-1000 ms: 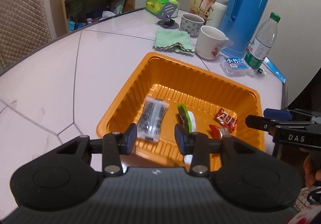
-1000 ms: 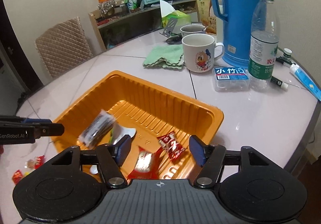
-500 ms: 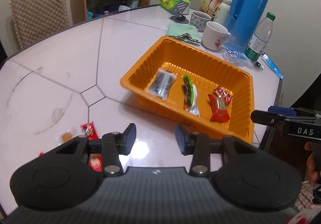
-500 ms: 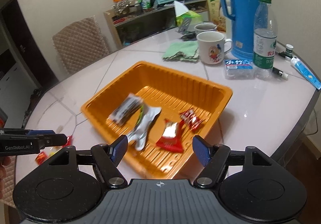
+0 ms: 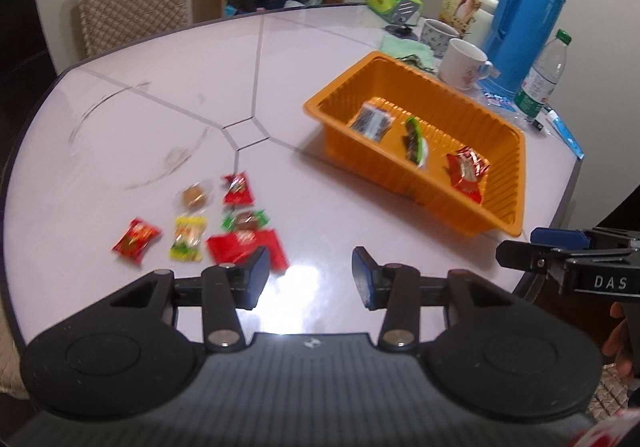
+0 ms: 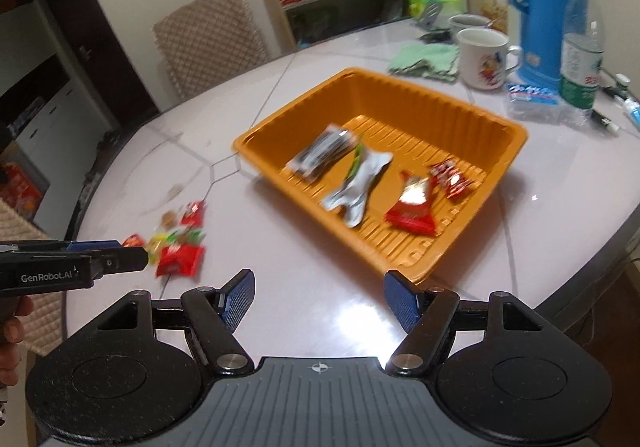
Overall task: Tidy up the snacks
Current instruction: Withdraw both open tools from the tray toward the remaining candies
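Both our grippers have pulled back from the orange tray (image 5: pixel 472 207) since the earlier frames, so it now sits well ahead of the fingers and a loose cluster of snacks has come into view on the pale table (image 5: pixel 160 95). Our left gripper (image 5: pixel 307 277) hangs over bare tabletop, its jaws having just been opening, spread with nothing between them. Our right gripper (image 6: pixel 319 297) has its jaws wider apart, also having just been opening, and empty.

Inside the ribbed tray we see a clear-ended black packet (image 6: pixel 322 155), a silver pouch with a green edge (image 6: pixel 358 183), a red wrapper (image 6: pixel 412 207) and a smaller red-and-white wrapper (image 6: pixel 450 175).

On the table to the left of the tray lie the unsorted snacks: a large red packet (image 5: pixel 244 249) just beyond our left finger, a yellow packet (image 5: pixel 188 239), a small red packet (image 5: pixel 136 239), a green-ended brown sweet (image 5: pixel 246 219), another red packet (image 5: pixel 238 189) and a round brown sweet in clear wrap (image 5: pixel 195 195). They are blurred, so we cannot read any print.
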Available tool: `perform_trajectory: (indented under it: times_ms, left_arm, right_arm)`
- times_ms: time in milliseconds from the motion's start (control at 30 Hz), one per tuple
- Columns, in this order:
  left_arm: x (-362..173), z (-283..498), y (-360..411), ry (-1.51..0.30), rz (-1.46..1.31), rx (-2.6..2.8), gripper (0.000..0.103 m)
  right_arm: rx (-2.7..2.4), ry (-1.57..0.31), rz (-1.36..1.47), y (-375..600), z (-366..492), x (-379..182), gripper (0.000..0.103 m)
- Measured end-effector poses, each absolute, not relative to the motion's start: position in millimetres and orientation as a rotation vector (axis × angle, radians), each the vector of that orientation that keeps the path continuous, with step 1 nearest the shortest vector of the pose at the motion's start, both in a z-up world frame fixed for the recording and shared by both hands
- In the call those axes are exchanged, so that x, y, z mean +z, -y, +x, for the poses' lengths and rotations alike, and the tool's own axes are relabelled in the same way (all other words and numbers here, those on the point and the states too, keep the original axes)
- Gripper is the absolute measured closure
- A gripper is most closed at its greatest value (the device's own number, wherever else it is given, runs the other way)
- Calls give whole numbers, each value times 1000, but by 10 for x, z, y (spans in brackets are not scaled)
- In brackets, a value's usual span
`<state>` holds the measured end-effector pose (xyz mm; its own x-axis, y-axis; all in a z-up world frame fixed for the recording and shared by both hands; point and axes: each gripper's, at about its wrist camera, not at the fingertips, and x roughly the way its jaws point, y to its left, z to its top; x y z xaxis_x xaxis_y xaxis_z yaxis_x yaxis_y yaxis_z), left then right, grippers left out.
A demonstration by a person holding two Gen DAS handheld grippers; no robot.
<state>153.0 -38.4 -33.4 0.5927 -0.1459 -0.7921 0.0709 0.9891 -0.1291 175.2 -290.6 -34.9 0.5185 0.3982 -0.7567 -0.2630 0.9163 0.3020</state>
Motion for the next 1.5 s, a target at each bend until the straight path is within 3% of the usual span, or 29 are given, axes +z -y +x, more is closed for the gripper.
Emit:
perform_trajectory:
  times_ms: [733,1500]
  left_arm:
    - [-445,1147,-299,-966,-154,77,59]
    - [-705,1261,-643,-999,-196,124,59]
  right_arm:
    - [548,-1012,30,2140,1671,-594,32]
    - [717,-1010,-140,1453,2081,-1092,32]
